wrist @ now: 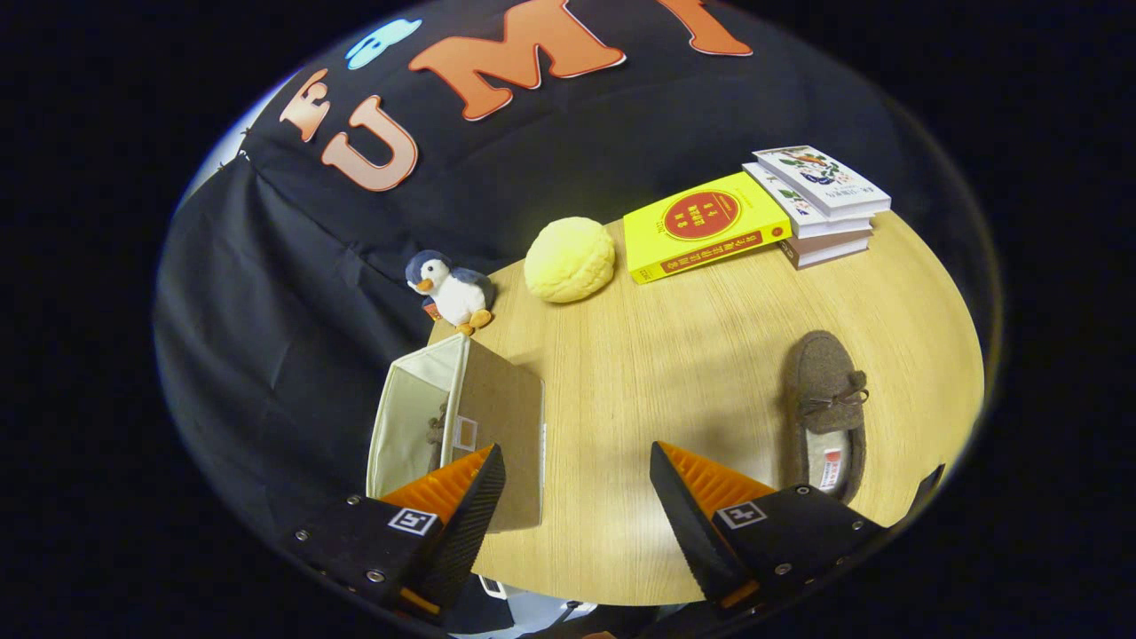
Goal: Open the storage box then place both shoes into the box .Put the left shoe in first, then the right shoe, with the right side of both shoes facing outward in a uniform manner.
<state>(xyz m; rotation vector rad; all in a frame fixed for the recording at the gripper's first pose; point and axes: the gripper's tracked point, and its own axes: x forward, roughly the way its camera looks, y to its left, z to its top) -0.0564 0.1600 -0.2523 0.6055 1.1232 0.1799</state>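
I hold the gripper [577,497] above a round wooden table [674,355], its jaws spread wide and grasping nothing. The brown slipper [825,413] lies at about two o'clock from the jaws, just beyond the right-hand finger, its long axis running away from me, toe at the far end. The storage box [461,426] sits at ten o'clock, touching the other finger's line, its top open; something dark inside looks like the first shoe, though I cannot be sure.

Book [706,226] covers printed — nothing legible.
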